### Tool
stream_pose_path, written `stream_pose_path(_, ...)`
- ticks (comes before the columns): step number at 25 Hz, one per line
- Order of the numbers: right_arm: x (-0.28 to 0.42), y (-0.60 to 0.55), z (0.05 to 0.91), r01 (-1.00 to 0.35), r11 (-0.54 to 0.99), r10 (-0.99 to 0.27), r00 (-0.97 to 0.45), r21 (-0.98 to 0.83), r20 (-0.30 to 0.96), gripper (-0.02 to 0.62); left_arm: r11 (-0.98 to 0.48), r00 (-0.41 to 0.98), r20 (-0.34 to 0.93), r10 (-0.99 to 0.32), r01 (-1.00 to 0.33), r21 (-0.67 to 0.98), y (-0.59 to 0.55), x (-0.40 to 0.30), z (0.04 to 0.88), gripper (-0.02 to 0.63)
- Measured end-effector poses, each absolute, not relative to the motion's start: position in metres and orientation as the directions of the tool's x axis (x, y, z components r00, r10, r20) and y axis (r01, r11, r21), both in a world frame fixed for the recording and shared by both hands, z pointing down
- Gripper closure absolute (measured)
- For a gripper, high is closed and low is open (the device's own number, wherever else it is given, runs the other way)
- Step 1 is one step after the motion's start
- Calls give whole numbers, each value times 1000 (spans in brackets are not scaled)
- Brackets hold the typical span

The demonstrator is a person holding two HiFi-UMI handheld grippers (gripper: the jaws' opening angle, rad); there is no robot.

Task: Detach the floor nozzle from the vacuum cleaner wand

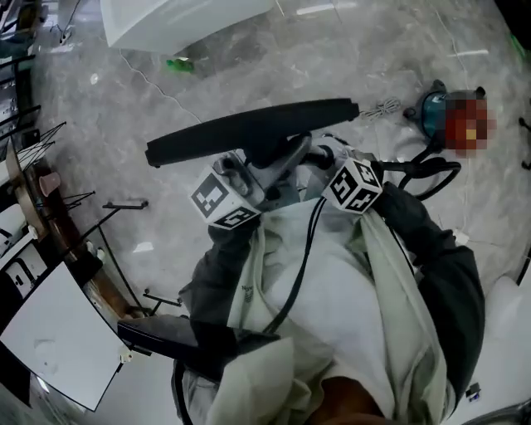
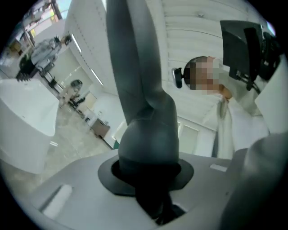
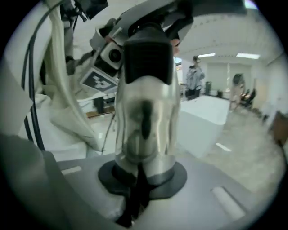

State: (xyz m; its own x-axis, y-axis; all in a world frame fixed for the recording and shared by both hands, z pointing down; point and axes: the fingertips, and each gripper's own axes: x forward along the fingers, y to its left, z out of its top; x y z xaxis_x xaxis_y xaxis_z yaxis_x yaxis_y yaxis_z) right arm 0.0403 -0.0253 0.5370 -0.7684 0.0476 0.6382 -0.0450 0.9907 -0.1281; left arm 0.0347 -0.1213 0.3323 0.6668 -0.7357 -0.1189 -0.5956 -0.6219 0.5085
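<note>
The black floor nozzle point(image 1: 249, 129) is held up off the floor as a long bar across the middle of the head view. Its dark grey neck point(image 2: 144, 112) rises straight out from between the jaws of my left gripper point(image 2: 148, 182), which is shut on it. My left gripper point(image 1: 259, 178) and right gripper point(image 1: 319, 159) meet just below the bar, marker cubes toward me. In the right gripper view a shiny silver wand point(image 3: 144, 117) with a black end stands in the right gripper point(image 3: 140, 177), shut on it. The joint itself is hidden.
A teal vacuum canister point(image 1: 430, 108) sits on the marble floor at the right, its black hose point(image 1: 431, 170) running toward my hands. White furniture point(image 1: 182, 21) stands at the top, wire racks point(image 1: 50, 191) and a white board point(image 1: 58, 340) at the left. People point(image 3: 194, 76) stand far off.
</note>
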Motion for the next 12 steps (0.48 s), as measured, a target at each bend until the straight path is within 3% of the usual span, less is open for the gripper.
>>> stream_pose_path(3, 35, -54, 509, -327, 939, -315, -699, 105, 641, 554, -391, 424, -73, -903, -739, 549, -131, 2, 311, 526)
stream_pose_path(4, 30, -56, 501, -385, 913, -379, -675, 136, 633, 555, -355, 386, -67, -920, -749, 560, -131, -8, 305, 534)
stream_pose_path(6, 10, -42, 487, -411, 905, -383, -686, 105, 619, 557, -400, 428, -85, -900, -731, 553, -121, -21, 289, 532)
stream_pose_path(9, -27, -2, 460, -194, 978, -121, -826, -78, 551, 555, -619, 608, -203, -767, -621, 481, -93, -23, 252, 532)
stream_pose_path(12, -32, 43, 429, 251, 925, 357, -832, -285, 424, 557, -864, 785, -386, -485, -362, 349, -54, -9, 211, 531)
